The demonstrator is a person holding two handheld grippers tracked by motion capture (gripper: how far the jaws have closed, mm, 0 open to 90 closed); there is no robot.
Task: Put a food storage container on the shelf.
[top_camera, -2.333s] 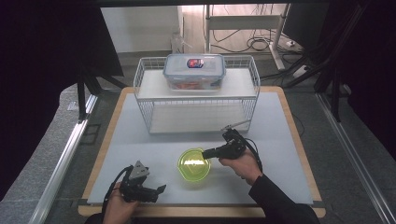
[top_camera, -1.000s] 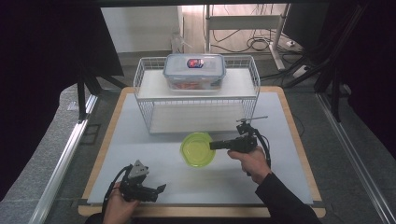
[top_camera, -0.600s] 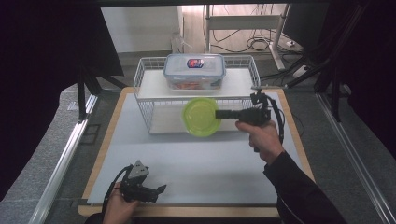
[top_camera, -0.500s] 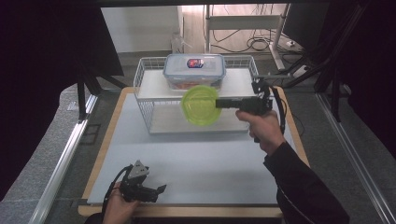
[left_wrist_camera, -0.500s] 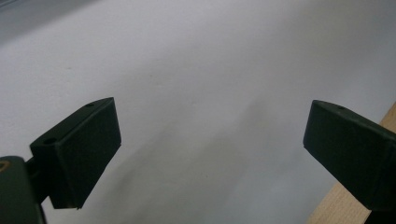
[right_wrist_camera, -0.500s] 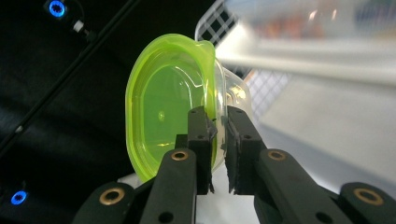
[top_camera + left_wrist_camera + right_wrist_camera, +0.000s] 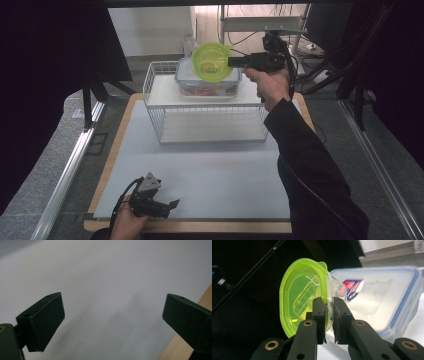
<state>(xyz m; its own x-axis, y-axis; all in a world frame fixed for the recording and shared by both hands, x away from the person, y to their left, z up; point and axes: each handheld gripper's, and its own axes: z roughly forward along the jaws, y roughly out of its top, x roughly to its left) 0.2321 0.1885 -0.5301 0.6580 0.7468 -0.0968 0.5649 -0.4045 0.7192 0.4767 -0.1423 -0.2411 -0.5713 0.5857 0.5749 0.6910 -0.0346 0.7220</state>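
My right gripper (image 7: 234,61) is raised high over the back of the table, shut on the rim of a round lime-green container (image 7: 212,61), which it holds on edge. Seen in the right gripper view, its jaws pinch the green container (image 7: 299,295) at the rim, right gripper (image 7: 328,312). Just behind and below it lies a clear food box with a blue-edged lid (image 7: 210,82) (image 7: 382,290) on top of a white wire rack (image 7: 210,107). My left gripper (image 7: 167,207) rests open at the near left edge of the table, nothing between its jaws, left gripper (image 7: 112,315).
A white mat (image 7: 200,170) covers the wooden table (image 7: 117,150). The wire rack stands at the back middle with an open shelf space under it. Cables and metal frame legs (image 7: 260,22) lie behind the table. A grey rail (image 7: 70,165) runs along the left.
My right gripper lifted the green container off the mat, carried it up and back, and now holds it above the box on the rack. The left gripper stayed where it was.
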